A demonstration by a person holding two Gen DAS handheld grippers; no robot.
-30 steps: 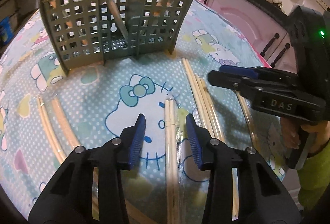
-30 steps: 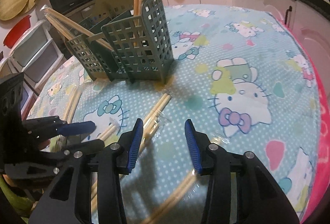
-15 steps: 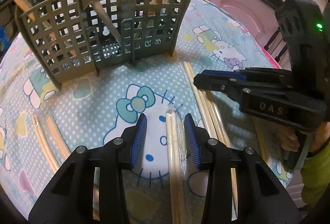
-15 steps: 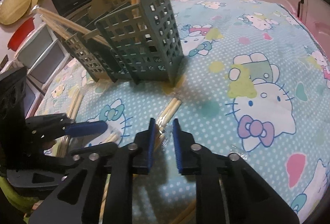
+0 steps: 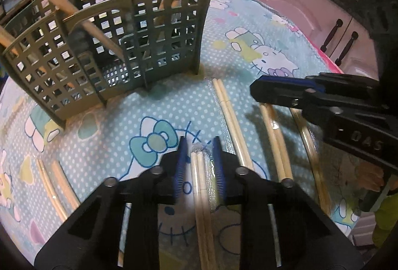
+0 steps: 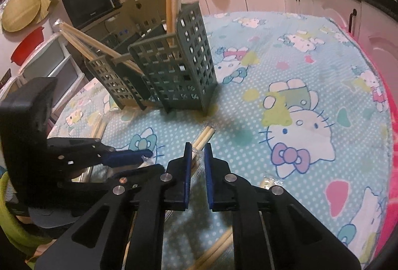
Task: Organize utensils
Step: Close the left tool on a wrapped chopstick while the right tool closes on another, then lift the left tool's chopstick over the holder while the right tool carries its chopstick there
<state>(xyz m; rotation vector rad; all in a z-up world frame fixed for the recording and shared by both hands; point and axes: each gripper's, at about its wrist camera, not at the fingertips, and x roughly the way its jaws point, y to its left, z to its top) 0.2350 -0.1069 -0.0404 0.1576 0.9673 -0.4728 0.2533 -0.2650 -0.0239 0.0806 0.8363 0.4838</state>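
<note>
Two grippers have just been closing, each on its own wrapped pair of chopsticks. Nearest, the left gripper (image 5: 197, 165) now pinches a wrapped pair (image 5: 202, 195) lying flat on the cartoon tablecloth (image 5: 149, 106); the right gripper (image 6: 197, 165) clamps another pair (image 6: 202, 138) at its wrapper end. A second ago both stood wide. Lifting looks next. More wrapped pairs (image 5: 231, 115) lie toward one o'clock. Farther off, at eleven o'clock, the green utensil caddy (image 5: 139, 28) already holds several chopsticks.
</note>
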